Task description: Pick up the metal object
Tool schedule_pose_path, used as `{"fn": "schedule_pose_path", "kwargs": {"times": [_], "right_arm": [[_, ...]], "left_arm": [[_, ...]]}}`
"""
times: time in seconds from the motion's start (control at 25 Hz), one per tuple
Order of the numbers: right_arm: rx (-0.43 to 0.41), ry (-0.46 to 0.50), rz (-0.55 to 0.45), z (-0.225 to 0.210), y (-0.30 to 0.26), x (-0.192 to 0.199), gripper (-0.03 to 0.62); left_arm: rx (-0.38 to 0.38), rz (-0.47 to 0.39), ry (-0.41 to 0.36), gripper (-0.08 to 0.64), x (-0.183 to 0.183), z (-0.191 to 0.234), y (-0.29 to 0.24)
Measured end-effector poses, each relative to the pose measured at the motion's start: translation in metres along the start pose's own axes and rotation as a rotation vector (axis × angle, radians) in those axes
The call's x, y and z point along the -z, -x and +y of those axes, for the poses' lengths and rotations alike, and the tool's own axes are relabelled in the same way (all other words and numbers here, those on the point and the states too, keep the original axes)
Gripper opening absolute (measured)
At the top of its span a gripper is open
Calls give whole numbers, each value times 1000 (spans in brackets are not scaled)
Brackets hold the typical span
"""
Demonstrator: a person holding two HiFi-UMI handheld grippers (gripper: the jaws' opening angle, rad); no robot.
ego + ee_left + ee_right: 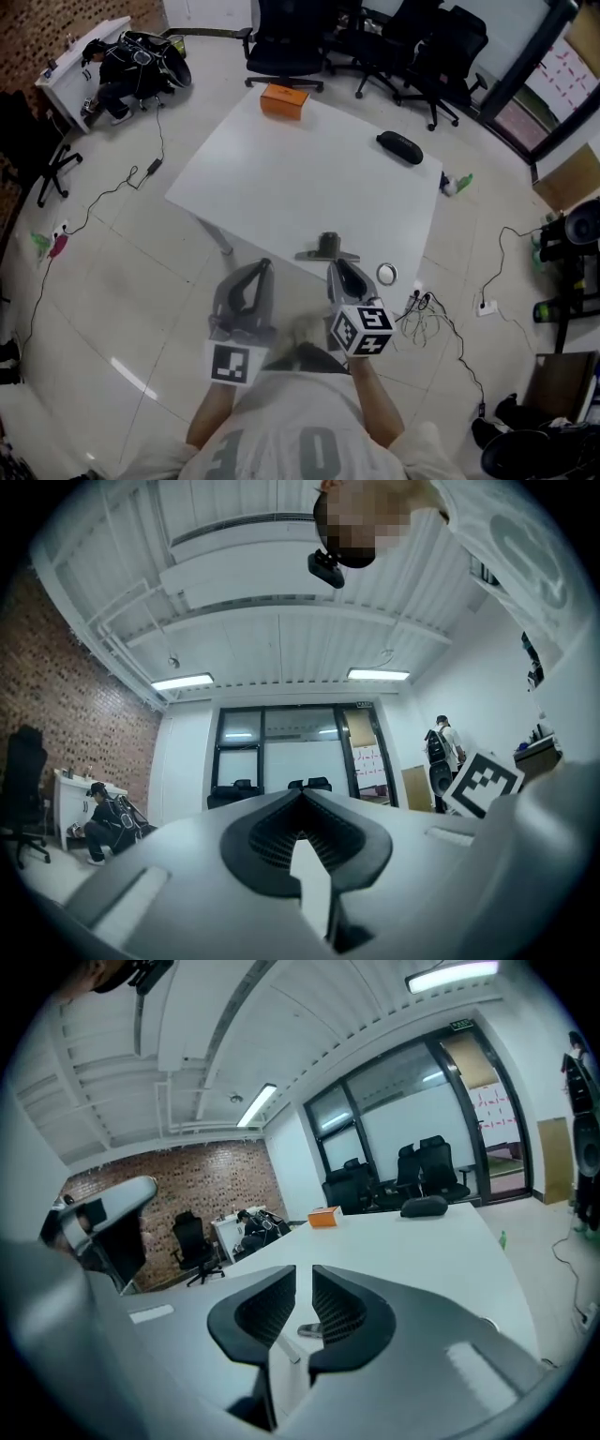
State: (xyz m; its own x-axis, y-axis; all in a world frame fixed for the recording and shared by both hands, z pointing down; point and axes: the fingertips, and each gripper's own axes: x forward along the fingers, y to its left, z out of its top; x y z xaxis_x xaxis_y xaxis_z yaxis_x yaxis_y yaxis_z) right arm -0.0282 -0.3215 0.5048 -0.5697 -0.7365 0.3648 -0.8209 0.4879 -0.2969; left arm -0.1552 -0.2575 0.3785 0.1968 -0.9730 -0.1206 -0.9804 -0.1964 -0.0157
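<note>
Two grippers: left gripper [265, 266] together, right gripper [335, 268] slightly apart, metal object [327, 250] just beyond.

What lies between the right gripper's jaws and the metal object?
Nothing: only bare white table separates the right gripper from the metal object, as the right gripper view shows through its jaws.

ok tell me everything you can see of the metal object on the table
The metal object is dull grey and T-shaped: a flat crossbar with a short blocky stem. It lies flat on the white table close to the near edge, seemingly untouched, just ahead of the right gripper, whose jaws stand slightly apart.
</note>
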Motion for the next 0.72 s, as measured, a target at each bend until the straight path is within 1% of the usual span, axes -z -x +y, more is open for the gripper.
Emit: {"fn": "schedule_pose_path", "kwargs": {"times": [0.04, 0.12, 0.16, 0.2, 0.28, 0.36, 0.44, 0.52, 0.6, 0.72], "right_arm": [[6, 5, 5, -2, -10, -1, 72], [28, 21, 22, -10, -32, -1, 150], [42, 29, 41, -16, -45, 2, 190], [54, 35, 67, -22, -57, 6, 215], [78, 39, 124, -35, -77, 20, 214], [117, 51, 173, -48, -92, 35, 229], [165, 64, 211, -61, -103, 47, 266], [195, 56, 250, -71, -113, 60, 304], [199, 37, 293, -74, -119, 73, 319], [193, 27, 328, -72, -128, 81, 319]], "left_arm": [[-2, 6, 0, 0, 1, 1, -3], [-2, 15, -3, 1, 3, 4, -11], [-1, 16, -4, 2, 4, 4, -16], [1, 16, -3, 2, 5, 4, -21], [5, 27, 4, 1, 9, 3, -27], [8, 44, 9, 1, 14, 2, -31], [6, 55, 7, 1, 19, 3, -37], [1, 57, 12, 1, 22, 5, -43], [-5, 63, 19, 2, 25, 7, -47], [-9, 74, 17, 2, 28, 11, -55]]}}
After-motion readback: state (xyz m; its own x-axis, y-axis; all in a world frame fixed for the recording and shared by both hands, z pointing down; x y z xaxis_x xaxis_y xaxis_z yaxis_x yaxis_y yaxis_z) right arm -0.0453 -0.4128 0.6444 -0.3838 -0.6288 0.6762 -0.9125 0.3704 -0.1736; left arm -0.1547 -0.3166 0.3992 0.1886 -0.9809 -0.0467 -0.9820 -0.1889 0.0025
